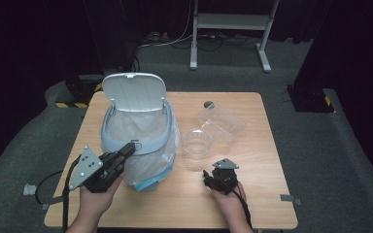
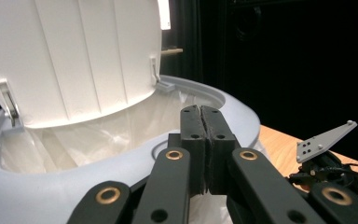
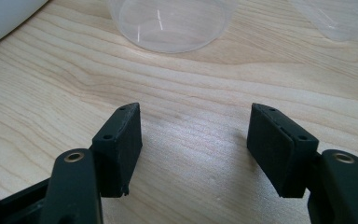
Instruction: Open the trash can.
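No brand, label or writing can be read on anything here. The bin (image 1: 138,133) is pale grey-blue with a white flip lid (image 1: 134,92) standing upright at its back, and a thin white plastic liner (image 1: 143,127) fills its mouth and hangs over its side. It stands on the left half of the wooden table (image 1: 252,194). The left gripper (image 1: 126,150) has its 2 jaws pressed together on nothing, their tips at the bin's near rim. The right gripper (image 3: 193,140) hovers low over bare wood with its jaws spread apart and empty, near a clear round bowl (image 1: 197,143) and a clear rectangular box (image 1: 222,121).
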Motion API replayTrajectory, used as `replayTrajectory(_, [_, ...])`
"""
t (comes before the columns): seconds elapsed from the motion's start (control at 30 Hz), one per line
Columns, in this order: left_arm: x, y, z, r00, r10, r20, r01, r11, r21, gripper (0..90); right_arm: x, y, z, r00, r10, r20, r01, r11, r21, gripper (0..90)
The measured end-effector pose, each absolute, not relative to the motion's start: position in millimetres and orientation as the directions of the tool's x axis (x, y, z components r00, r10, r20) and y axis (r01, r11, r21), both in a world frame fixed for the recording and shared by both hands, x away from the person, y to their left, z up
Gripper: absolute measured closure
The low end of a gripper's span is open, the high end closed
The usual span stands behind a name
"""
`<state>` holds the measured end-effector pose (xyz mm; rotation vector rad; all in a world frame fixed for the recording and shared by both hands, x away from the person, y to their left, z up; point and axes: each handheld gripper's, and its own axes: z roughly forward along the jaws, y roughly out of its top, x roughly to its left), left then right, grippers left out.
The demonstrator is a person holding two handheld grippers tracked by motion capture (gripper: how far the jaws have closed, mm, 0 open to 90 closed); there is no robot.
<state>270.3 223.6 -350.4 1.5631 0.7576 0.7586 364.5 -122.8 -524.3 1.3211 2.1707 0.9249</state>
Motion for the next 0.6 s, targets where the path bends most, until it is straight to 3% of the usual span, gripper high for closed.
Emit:
replayTrajectory(0.07, [268.6,223.8,-346.4,0.571,0.819,0.056,0.065,-0.114,0.991,73.3,364.3,-122.5,-524.2,-0.449,0.893,-0.017,0.606,0.319,0.729,35.7])
replayTrajectory(0.17, [261.2,235.7,-337.7,0.555,0.831,0.040,0.035,-0.071,0.997,69.3,364.3,-122.7,-524.2,-0.450,0.893,-0.021,0.603,0.321,0.730,35.7])
replayTrajectory(0.6, [246.7,296.1,-355.9,0.408,0.912,0.048,0.062,-0.080,0.995,61.0,364.2,-122.4,-524.3,-0.450,0.893,-0.022,0.603,0.322,0.730,35.6])
